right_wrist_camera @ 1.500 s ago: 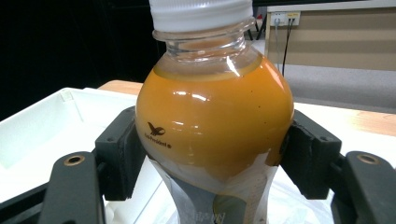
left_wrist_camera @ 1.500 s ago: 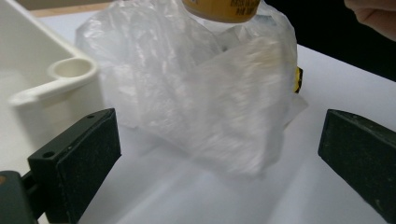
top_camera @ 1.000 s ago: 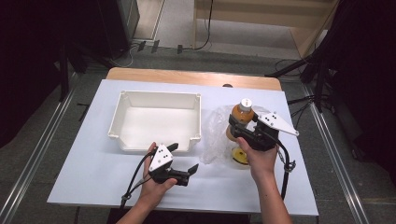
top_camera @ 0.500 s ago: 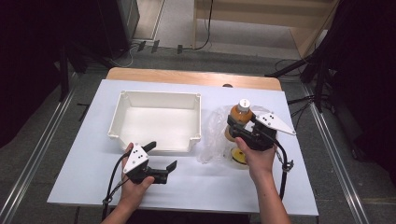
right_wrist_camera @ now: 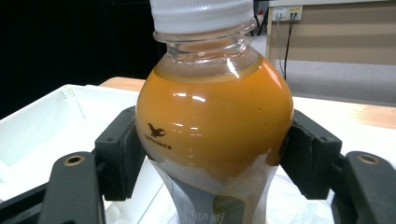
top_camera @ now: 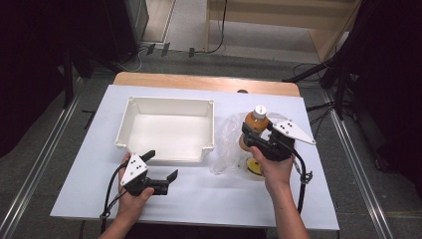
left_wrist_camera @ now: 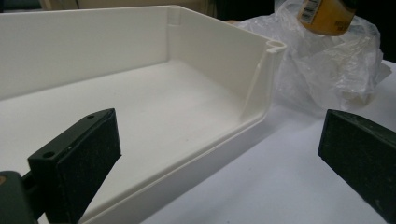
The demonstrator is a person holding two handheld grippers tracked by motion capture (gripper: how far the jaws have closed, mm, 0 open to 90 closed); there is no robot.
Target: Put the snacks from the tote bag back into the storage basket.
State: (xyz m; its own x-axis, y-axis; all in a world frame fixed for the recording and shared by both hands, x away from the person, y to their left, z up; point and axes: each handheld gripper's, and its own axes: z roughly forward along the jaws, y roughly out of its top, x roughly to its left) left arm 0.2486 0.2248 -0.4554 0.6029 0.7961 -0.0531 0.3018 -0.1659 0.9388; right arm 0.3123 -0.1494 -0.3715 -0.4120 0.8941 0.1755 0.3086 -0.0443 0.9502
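Left hand-held gripper (top_camera: 164,175) slid left; bag (top_camera: 229,149) hides bottle (top_camera: 255,124) base.

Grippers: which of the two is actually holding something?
The right gripper: its pads clamp an orange juice bottle above the clear plastic bag. The left gripper hangs open beside the white tray.

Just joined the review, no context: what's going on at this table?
A person works two hand-held grippers at a white-covered table. The right gripper is clamped on a clear plastic bottle of orange juice with a white cap, held upright over a crumpled clear plastic bag. A small yellow round thing lies by the bag. The left gripper is open and holds nothing, near the front rim of an empty white plastic tray.
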